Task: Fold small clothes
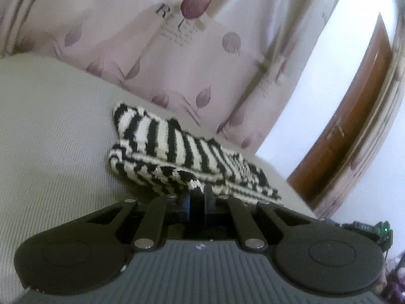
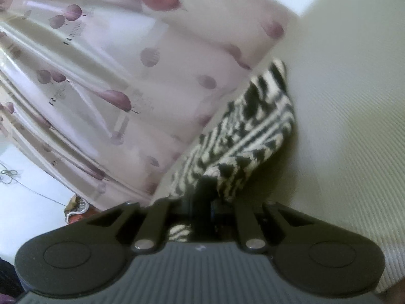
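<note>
Both grippers pinch the striped knit: left gripper (image 1: pixel 197 192) closed on its near edge, right gripper (image 2: pixel 205 187) closed on a bunched corner. Knit (image 1: pixel 177 149) lies part-folded on a pale bed (image 1: pixel 55 126), curtain (image 1: pixel 152 58) behind. Mid-fold; next, probably carry the held edge across

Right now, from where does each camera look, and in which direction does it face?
Left wrist view: sits on the left tool, looks forward along its closed fingers at the striped knit garment on the grey ribbed surface, curtain behind; only the tool shows.
Right wrist view: sits on the right tool, looks at the same striped knit garment, whose edge it pinches; only the tool shows.
Both share the garment, surface and curtain.
</note>
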